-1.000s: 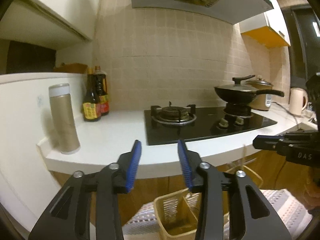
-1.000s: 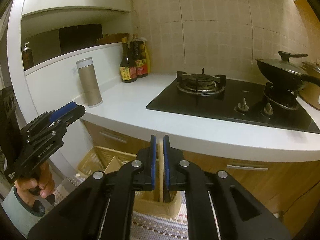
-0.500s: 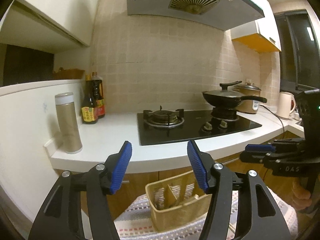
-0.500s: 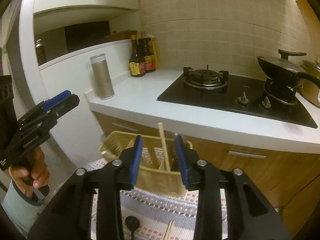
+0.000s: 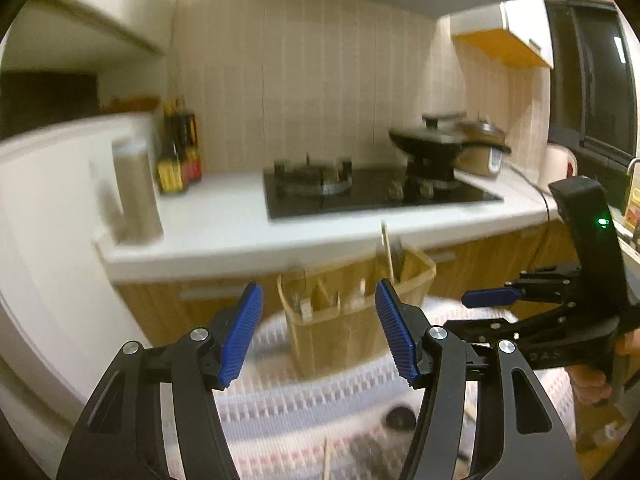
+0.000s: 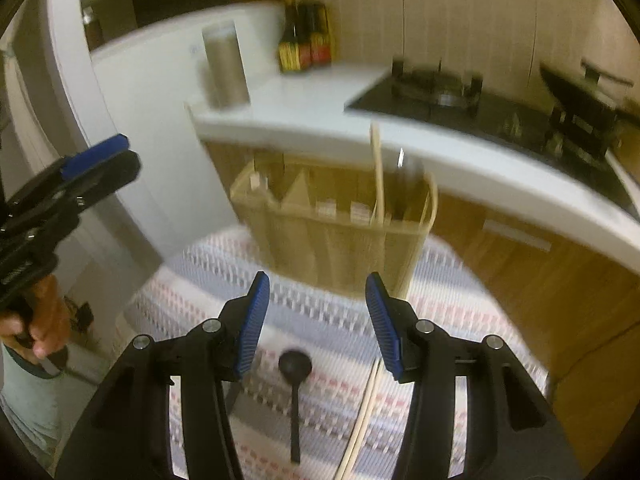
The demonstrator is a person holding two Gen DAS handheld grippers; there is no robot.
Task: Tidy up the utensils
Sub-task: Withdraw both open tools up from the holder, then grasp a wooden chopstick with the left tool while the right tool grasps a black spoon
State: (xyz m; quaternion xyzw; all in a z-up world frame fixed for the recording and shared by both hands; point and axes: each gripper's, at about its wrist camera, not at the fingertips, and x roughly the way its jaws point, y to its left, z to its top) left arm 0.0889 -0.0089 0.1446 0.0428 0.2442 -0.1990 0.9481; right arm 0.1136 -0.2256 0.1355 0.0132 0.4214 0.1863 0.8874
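Note:
A tan divided utensil basket [image 6: 336, 224] stands on a striped cloth [image 6: 328, 320], with one wooden chopstick [image 6: 378, 172] upright in its right compartment. A black spoon [image 6: 295, 384] and pale chopsticks [image 6: 362, 420] lie on the cloth below my right gripper [image 6: 314, 324], which is open and empty above them. My left gripper [image 5: 318, 334] is open and empty, facing the basket [image 5: 352, 312] from farther back. The black spoon [image 5: 398, 418] shows blurred there. Each gripper shows in the other's view, the right one [image 5: 490, 298] and the left one [image 6: 96, 156].
A white counter [image 5: 224, 224] holds a tan flask [image 5: 136, 192], sauce bottles [image 5: 180, 152], a black gas hob [image 5: 360, 188] and a lidded wok [image 5: 432, 142]. Wooden cabinet fronts [image 6: 540, 272] stand behind the basket. Both views are motion-blurred.
Both grippers have opened wider and tilted down toward the striped cloth. The basket, spoon and loose chopsticks have come into fuller view.

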